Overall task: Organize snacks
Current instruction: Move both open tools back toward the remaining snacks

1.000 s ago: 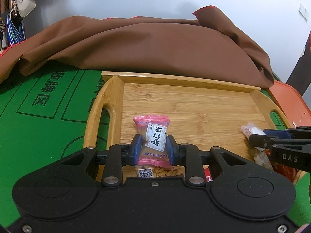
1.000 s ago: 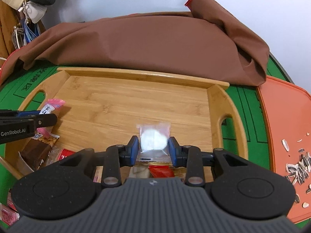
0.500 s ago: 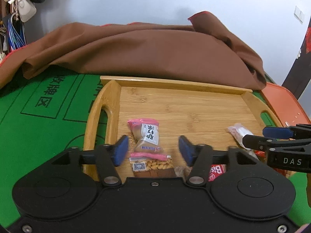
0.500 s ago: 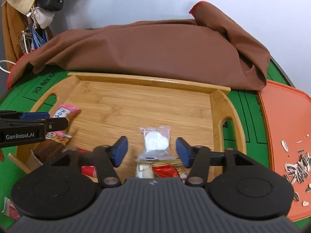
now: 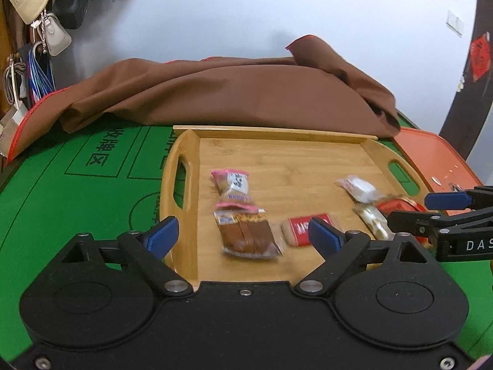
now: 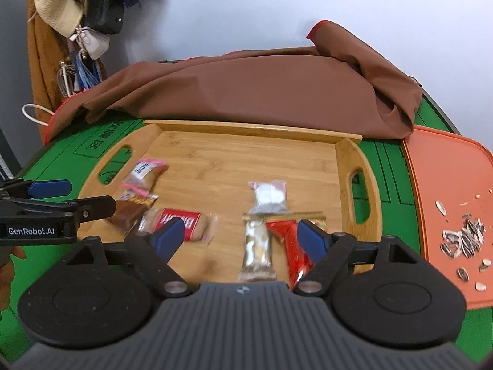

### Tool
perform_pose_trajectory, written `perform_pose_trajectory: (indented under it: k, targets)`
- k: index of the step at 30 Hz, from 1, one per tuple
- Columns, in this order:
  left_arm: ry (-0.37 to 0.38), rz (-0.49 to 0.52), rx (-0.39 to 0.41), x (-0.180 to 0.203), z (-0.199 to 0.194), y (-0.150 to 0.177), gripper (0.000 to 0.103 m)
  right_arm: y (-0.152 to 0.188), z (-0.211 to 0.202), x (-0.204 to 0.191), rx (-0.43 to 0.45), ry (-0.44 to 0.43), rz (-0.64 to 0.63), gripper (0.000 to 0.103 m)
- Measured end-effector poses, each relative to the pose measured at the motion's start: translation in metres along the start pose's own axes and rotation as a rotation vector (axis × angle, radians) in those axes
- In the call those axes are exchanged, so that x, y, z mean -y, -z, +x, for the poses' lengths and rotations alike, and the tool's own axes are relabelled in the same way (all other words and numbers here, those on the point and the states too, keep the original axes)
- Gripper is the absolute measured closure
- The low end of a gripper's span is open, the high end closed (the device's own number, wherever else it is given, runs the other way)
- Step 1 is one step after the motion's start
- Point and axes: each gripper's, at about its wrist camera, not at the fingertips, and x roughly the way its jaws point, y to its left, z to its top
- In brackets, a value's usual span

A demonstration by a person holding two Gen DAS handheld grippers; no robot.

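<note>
Pink-wrapped snack: flat on bamboo tray, left side, long axis running near-to-far.
Clear packet with white sweet: right of centre.
Left gripper: spread wide, empty.
Right gripper: spread wide, empty.

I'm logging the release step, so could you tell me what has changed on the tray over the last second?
Both grippers let go and drew back: the left gripper released the pink-wrapped snack, the right gripper released the clear packet with a white sweet, and both now stand open. Both snacks lie on the wooden tray. The tray, the brown cloth and the sunflower seeds stayed put.
</note>
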Motion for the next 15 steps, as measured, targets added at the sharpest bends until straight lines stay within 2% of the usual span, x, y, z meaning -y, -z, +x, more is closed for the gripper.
perform_pose_trajectory:
  k: [9, 15]
  targets:
    - [-0.015, 0.039, 0.050, 0.005, -0.037, 0.036, 0.007, 0.035, -0.032, -0.008, 0.018, 0.000, -0.004, 0.013]
    - [-0.007, 0.053, 0.027, 0.007, -0.047, 0.062, 0.006, 0.063, -0.045, -0.008, -0.001, -0.002, -0.001, 0.012]
